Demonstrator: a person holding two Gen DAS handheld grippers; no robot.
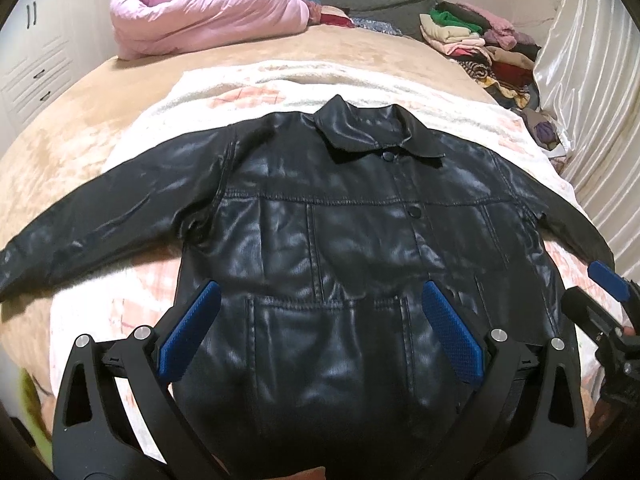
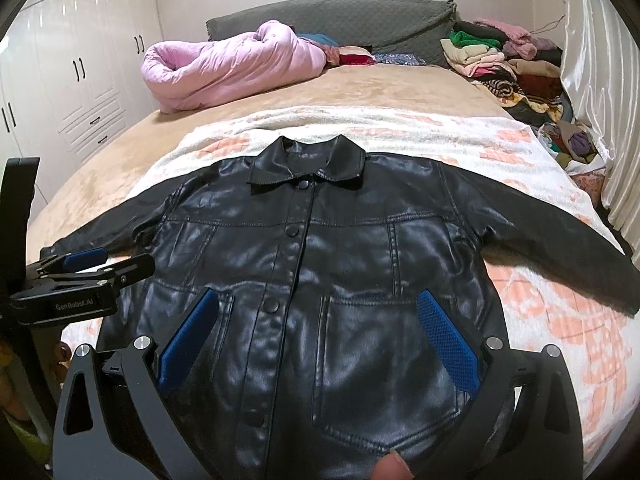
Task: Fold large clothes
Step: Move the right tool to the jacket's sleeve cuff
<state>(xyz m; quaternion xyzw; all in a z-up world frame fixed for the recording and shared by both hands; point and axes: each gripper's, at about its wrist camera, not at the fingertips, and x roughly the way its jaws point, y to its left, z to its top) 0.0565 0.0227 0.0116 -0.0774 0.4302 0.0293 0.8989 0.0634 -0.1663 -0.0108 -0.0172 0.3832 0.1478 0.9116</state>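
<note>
Jacket (image 1: pixel 340 216) flat on blanket (image 1: pixel 280 80), hem hidden behind open tools.

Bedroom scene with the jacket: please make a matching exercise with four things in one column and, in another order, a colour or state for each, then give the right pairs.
Things:
1. jacket
2. quilt
3. headboard
4. left gripper

Colour or state:
A. pink, rolled up at the far end of the bed
B. grey, behind the pillows
C. black and shiny, spread flat with sleeves out
D. open, blue pads apart above the jacket

Pairs: 1-C, 2-A, 3-B, 4-D
</note>
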